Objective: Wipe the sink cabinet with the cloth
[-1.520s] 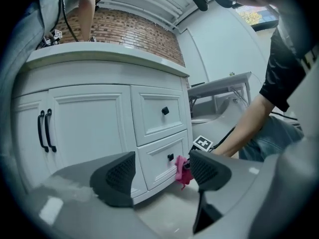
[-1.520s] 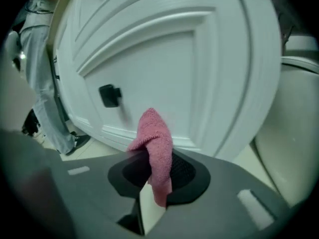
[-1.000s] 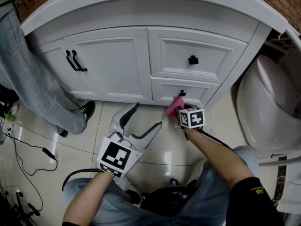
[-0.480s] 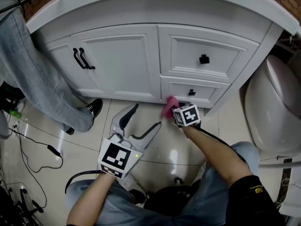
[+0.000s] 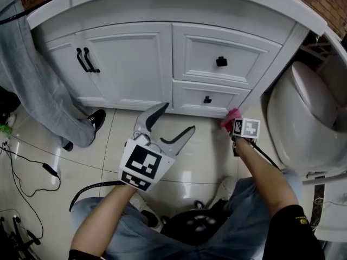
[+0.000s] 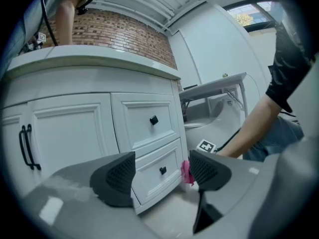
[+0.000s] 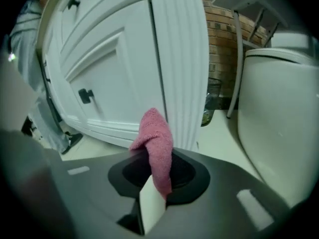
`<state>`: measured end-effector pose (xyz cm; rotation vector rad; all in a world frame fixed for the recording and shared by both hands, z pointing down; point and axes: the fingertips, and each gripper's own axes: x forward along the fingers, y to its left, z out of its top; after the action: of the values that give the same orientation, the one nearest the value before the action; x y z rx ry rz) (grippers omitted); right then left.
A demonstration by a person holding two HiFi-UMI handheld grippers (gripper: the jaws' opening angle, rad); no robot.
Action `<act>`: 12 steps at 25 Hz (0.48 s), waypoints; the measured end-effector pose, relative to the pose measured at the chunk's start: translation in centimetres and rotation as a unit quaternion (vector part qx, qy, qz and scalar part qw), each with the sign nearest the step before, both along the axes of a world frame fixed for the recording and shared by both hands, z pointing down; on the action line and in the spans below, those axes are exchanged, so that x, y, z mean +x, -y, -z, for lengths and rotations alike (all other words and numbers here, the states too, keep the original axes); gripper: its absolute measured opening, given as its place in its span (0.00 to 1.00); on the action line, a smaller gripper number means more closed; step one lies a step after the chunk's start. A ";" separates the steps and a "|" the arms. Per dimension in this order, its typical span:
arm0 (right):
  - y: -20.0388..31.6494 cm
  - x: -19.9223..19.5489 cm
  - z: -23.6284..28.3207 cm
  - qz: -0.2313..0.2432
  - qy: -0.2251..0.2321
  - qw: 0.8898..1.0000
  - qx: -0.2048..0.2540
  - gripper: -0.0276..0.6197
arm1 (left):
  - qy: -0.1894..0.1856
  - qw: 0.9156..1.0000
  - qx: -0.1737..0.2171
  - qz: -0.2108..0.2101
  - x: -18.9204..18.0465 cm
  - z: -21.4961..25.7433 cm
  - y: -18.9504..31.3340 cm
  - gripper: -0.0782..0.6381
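Note:
The white sink cabinet (image 5: pixel 162 64) has two doors and two drawers with black pulls. A pink cloth (image 5: pixel 231 116) is pinched in my right gripper (image 5: pixel 234 119), which is shut on it at the cabinet's lower right corner post (image 7: pixel 179 63). In the right gripper view the cloth (image 7: pixel 157 143) sticks up between the jaws, close to the fluted post. My left gripper (image 5: pixel 167 124) hangs open over the floor in front of the lower drawer (image 5: pixel 209 99), holding nothing. In the left gripper view its fingers (image 6: pixel 117 176) frame that drawer (image 6: pixel 159 171) and the cloth (image 6: pixel 186 172).
A white toilet (image 5: pixel 303 118) stands close on the right, leaving a narrow gap to the cabinet. A person's leg in jeans and a black shoe (image 5: pixel 95 121) stand at the left. Black cables (image 5: pixel 32 167) lie on the tiled floor. My own knees fill the bottom.
My right gripper has carried the cloth to the right along the cabinet's base, from below the lower drawer to the right corner post. The left gripper has risen slightly.

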<state>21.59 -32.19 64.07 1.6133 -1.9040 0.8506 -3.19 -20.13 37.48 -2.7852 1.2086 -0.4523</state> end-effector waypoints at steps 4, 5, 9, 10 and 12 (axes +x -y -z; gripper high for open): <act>-2.1 -7.7 3.9 0.104 0.058 0.992 0.038 0.15 | -0.055 0.997 0.016 0.052 1.0 4.8 0.3 0.59; -2.8 -9.6 6.0 0.138 0.054 0.987 0.064 0.15 | -0.067 0.995 0.023 0.065 1.2 5.9 0.0 0.59; -3.7 -13.4 20.3 0.153 0.121 0.956 0.221 0.15 | -0.070 0.989 0.062 0.111 0.8 9.0 -2.0 0.59; -3.9 -13.4 24.4 0.141 0.136 0.945 0.260 0.15 | -0.068 0.988 0.067 0.121 0.5 9.6 -2.7 0.59; -5.4 -12.8 31.6 0.118 0.144 0.928 0.323 0.15 | -0.078 0.984 0.066 0.143 -0.1 11.2 -4.1 0.59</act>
<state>8.81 -26.82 32.50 1.6050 -2.7278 0.3814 -3.30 -16.03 26.33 -2.5842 1.6198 -0.1614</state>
